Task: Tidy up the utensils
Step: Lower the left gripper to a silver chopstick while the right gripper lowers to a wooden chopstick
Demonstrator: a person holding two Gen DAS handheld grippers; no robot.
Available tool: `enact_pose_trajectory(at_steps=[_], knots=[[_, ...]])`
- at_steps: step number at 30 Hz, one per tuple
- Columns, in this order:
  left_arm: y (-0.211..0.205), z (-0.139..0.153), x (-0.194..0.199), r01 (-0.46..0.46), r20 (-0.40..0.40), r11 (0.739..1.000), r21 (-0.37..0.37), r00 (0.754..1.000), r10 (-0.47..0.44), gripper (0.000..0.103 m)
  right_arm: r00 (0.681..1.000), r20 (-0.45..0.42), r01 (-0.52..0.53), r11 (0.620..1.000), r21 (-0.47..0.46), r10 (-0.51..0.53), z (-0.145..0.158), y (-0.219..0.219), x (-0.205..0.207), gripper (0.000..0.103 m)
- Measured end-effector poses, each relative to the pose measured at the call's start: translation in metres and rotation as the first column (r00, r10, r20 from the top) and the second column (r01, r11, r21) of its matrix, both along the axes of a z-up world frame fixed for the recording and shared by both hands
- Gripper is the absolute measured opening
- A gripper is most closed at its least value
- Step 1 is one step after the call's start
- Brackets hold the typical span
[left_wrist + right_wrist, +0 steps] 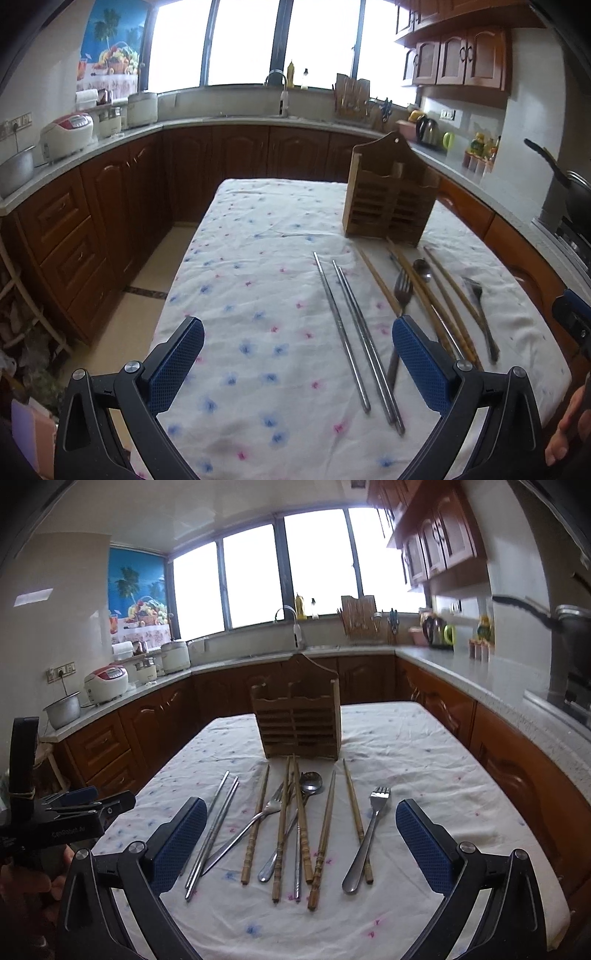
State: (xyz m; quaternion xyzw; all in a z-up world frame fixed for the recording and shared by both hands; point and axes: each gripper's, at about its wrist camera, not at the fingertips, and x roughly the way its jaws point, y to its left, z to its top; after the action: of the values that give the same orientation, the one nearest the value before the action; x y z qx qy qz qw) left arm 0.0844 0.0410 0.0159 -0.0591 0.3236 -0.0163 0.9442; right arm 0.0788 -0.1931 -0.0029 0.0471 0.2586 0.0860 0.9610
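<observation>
- The brown wooden utensil holder with slats (297,716) stands upright near the far end of the table with the white flowery cloth (424,746). I see nothing in it, so I think the tidying has not begun.
- All the utensils lie flat on the cloth just in front of the holder, with their long sides pointing toward it. That way they are easy to pick up and slide in.
- The shiny metal chopsticks (354,332) lie side by side on the left of the pile, a little apart from the rest.
- The long brown wooden chopsticks (282,827) are spread out in the middle. Some cross over the round metal spoon (310,784) and the silver fork with the bent handle (258,814).
- A second silver fork (369,830) lies on the right, touching one wooden chopstick.
- The left gripper with blue pads (297,363) hangs above the near end of the table. Its jaws are spread wide and hold nothing. The metal chopsticks sit between its pads, so I guess it may take those first.
- The right gripper with blue pads (301,843) also hangs wide apart and holds nothing, over the middle pile.
</observation>
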Motion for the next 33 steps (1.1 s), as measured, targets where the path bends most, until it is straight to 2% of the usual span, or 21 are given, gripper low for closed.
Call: enact_pose_trajectory(at_steps=[4, 7, 9, 11, 14, 16, 20, 24, 28, 30, 31, 33], knots=[[0.002, 0.005, 0.025, 0.001, -0.039, 1.000, 0.002, 0.999, -0.001, 0.102, 0.998, -0.056, 0.000, 1.000, 0.026, 0.002, -0.002, -0.008, 0.024, 0.101], [0.003, 0.007, 0.044, 0.003, -0.057, 1.000, 0.004, 0.998, -0.003, 0.102, 0.997, -0.080, -0.001, 0.999, 0.035, 0.004, -0.002, -0.011, 0.039, 0.096], [0.002, 0.008, 0.057, 0.007, -0.074, 1.000, 0.005, 0.997, -0.007, 0.102, 0.993, -0.116, -0.004, 0.999, 0.042, 0.009, -0.004, -0.014, 0.055, 0.091], [0.001, 0.007, 0.071, 0.012, -0.095, 1.000, 0.009, 0.995, -0.011, 0.101, 0.987, -0.159, -0.002, 0.999, 0.050, 0.010, -0.007, -0.017, 0.070, 0.077], [-0.001, 0.003, 0.091, 0.022, -0.128, 1.000, 0.018, 0.992, -0.020, 0.099, 0.970, -0.242, 0.006, 0.998, 0.061, 0.009, -0.018, -0.024, 0.097, 0.070], [-0.004, -0.001, 0.106, 0.031, -0.159, 0.999, 0.025, 0.987, -0.026, 0.094, 0.956, -0.292, 0.011, 0.998, 0.057, 0.006, -0.025, -0.028, 0.112, 0.068], [-0.009, -0.011, 0.140, 0.048, -0.218, 0.998, 0.037, 0.975, -0.038, 0.086, 0.937, -0.349, 0.021, 0.998, 0.056, 0.000, -0.039, -0.036, 0.143, 0.053], [-0.015, -0.018, 0.167, 0.057, -0.250, 0.996, 0.069, 0.967, -0.037, 0.079, 0.912, -0.409, 0.024, 0.999, 0.046, -0.003, -0.053, -0.041, 0.171, 0.045], [-0.022, -0.030, 0.192, 0.070, -0.298, 0.994, 0.083, 0.954, -0.043, 0.070, 0.896, -0.443, 0.008, 1.000, 0.029, 0.006, -0.065, -0.038, 0.194, 0.042], [-0.024, -0.036, 0.203, 0.075, -0.317, 0.994, 0.080, 0.947, -0.046, 0.067, 0.887, -0.462, 0.000, 1.000, 0.025, 0.011, -0.073, -0.037, 0.204, 0.037], [-0.024, -0.040, 0.208, 0.077, -0.326, 0.994, 0.079, 0.944, -0.047, 0.065, 0.882, -0.471, -0.003, 1.000, 0.020, 0.012, -0.077, -0.036, 0.209, 0.031], [-0.024, -0.046, 0.219, 0.087, -0.344, 0.994, 0.072, 0.937, -0.057, 0.063, 0.874, -0.487, -0.006, 1.000, 0.010, 0.010, -0.083, -0.034, 0.215, 0.028]])
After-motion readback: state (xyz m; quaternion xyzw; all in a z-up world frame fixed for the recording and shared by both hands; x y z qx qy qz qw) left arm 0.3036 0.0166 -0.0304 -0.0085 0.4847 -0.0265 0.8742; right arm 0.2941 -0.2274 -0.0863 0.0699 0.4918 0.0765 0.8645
